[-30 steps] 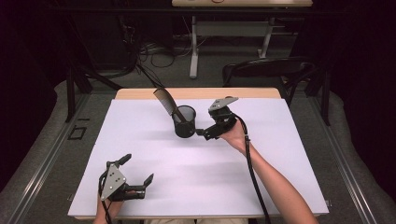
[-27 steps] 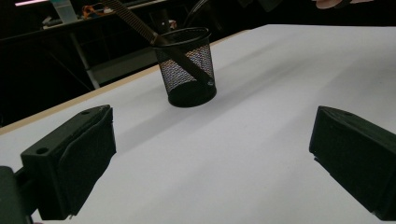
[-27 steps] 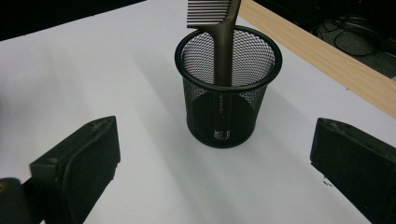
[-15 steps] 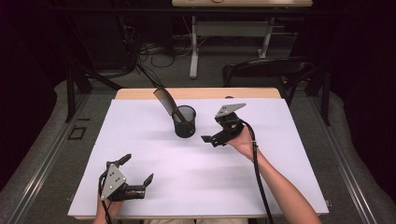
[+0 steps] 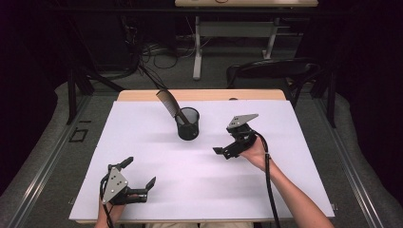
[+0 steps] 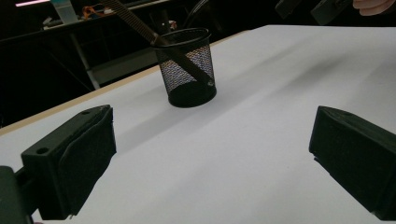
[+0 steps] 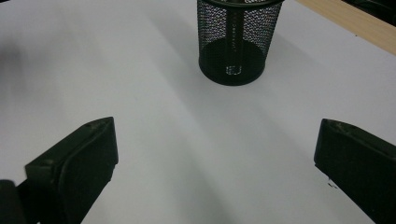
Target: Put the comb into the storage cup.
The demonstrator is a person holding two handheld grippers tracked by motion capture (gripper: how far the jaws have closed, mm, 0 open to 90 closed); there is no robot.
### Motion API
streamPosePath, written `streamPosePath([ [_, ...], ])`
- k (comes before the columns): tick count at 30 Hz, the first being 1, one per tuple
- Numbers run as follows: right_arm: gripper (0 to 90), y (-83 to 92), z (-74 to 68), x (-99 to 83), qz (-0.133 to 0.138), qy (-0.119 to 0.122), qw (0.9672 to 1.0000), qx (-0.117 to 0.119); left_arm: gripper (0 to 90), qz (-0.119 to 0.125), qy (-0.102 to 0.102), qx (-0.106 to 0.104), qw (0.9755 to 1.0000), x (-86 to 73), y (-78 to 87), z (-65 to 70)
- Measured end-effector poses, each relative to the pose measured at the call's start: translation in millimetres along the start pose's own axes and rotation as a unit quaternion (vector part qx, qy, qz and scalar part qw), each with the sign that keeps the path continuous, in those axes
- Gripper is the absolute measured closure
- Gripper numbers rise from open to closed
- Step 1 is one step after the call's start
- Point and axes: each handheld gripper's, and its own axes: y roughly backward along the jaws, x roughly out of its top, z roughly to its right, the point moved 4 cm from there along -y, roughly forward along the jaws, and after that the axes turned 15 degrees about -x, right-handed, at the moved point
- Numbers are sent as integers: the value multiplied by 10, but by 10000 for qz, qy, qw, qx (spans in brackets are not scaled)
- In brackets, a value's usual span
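Mesh cup (image 5: 188,124) holds leaning comb (image 5: 169,105); left claw (image 5: 138,178) apart, right claw (image 5: 227,142) apart, both empty.

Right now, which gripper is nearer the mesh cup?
Right. The right gripper hangs open just right of the mesh cup; the left gripper sits open far back near the table's front edge.

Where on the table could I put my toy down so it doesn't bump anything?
Lots of room. The white sheet is bare left of the mesh cup, and bare in the middle between the left gripper and right gripper. It is tighter beside the cup, where the comb leans out.
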Motion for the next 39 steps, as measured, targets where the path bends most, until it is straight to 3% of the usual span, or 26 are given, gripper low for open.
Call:
streamPosePath([
  [39, 0, 668, -143, -464, 354, 57, 9990, -276, 6, -47, 13, -9, 10000, -13, -1, 11],
])
